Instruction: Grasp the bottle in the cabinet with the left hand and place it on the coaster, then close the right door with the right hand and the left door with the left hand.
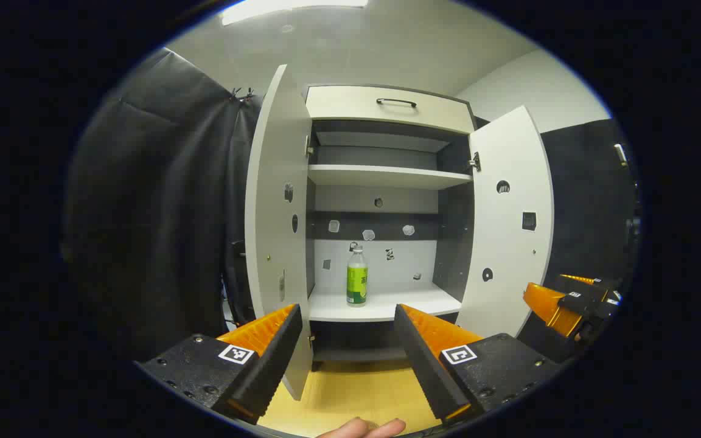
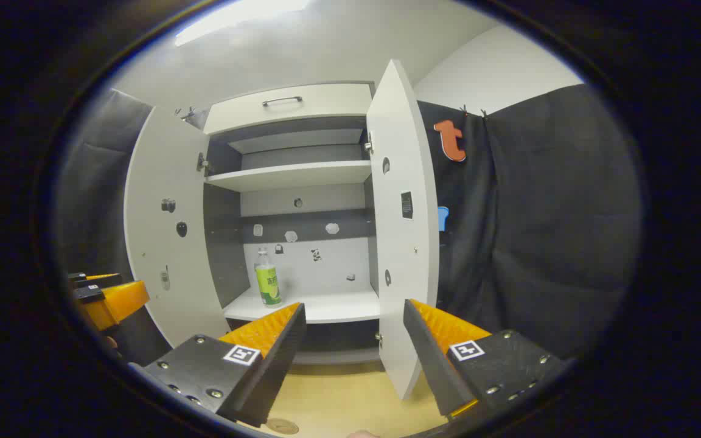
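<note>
A clear bottle (image 1: 356, 276) with a green label and white cap stands upright on the cabinet's lower shelf (image 1: 381, 304), toward its left side; the right gripper view has the bottle (image 2: 267, 278) too. Both doors hang open: the left door (image 1: 277, 231) and the right door (image 1: 509, 225). My left gripper (image 1: 347, 328) is open, well short of the shelf, aimed at the bottle. My right gripper (image 2: 353, 328) is open too, near the right door (image 2: 405, 243). A round coaster (image 2: 282, 426) lies on the wooden tabletop at the bottom edge.
The cabinet has an upper shelf (image 1: 387, 176) and a top drawer with a dark handle (image 1: 396, 101). Black cloth walls hang on both sides. The yellow wooden tabletop (image 1: 350, 395) runs in front of the cabinet. A fingertip (image 1: 362, 429) shows at the bottom edge.
</note>
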A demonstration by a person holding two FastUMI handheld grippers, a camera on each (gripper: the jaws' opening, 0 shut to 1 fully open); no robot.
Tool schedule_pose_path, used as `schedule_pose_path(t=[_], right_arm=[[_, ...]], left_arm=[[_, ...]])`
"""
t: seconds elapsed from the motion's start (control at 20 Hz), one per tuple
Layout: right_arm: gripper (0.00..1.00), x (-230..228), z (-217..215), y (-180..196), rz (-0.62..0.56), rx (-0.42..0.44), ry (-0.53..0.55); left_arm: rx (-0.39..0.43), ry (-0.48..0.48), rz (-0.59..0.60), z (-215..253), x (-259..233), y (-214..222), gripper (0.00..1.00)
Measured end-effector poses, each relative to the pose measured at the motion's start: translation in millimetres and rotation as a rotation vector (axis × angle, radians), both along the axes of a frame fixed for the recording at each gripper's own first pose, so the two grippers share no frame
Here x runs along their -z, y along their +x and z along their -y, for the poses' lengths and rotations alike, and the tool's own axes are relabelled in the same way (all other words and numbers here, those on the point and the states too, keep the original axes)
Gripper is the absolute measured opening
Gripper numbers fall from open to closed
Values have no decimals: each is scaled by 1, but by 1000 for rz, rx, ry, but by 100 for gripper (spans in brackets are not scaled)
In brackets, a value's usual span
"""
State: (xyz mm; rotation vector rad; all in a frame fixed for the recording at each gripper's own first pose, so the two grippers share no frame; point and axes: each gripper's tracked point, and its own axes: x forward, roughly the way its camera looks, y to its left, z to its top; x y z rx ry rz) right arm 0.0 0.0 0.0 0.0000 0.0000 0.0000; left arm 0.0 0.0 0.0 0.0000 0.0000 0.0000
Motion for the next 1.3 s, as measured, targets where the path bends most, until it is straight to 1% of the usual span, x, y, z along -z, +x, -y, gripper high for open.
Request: schedule_pose_path(t=[0.05, 0.2, 0.3, 0.4, 0.55, 0.6, 0.7, 0.75, 0.8, 0.95, 1.05, 1.1, 1.15, 1.2, 1.25, 1.3], right_arm=[[98, 2, 0, 3, -1, -1, 4], [97, -2, -3, 10, 1, -11, 13], [98, 0, 1, 13, 2, 3, 6], [98, -4, 6, 27, 4, 17, 7], [98, -9, 1, 44, 20, 3, 22], [93, -11, -1, 48, 28, -4, 22], [93, -15, -7, 56, 41, -15, 23], [98, -16, -9, 60, 46, -19, 26], [93, -18, -12, 63, 49, -24, 30], [93, -18, -18, 74, 49, -35, 38], [93, -22, -21, 81, 75, -42, 37], [97, -23, -23, 86, 88, -47, 31], [93, -20, -25, 90, 89, -51, 23], [97, -19, -25, 92, 91, -47, 17], [93, -21, -26, 93, 102, -46, 11], [98, -23, -29, 94, 116, -54, 8]], left_arm=[[3, -9, 8, -1, -2, 4, 96], [15, -24, 17, -3, -4, 21, 96], [26, -23, 19, -3, -2, 38, 96], [38, -21, 13, -1, 3, 58, 96], [56, -22, -6, 4, 14, 88, 96], [62, -20, -11, 6, 17, 98, 96], [76, -20, -15, 11, 22, 121, 96], [81, -24, -14, 12, 24, 132, 96], [84, -29, -15, 14, 26, 144, 96], [90, -40, -26, 18, 38, 185, 96], [91, -43, -40, 20, 48, 215, 96], [85, -44, -40, 20, 52, 231, 96], [87, -47, -36, 22, 56, 250, 96], [84, -48, -42, 23, 62, 264, 96], [77, -52, -48, 21, 68, 279, 96], [73, -62, -43, 21, 72, 298, 96]])
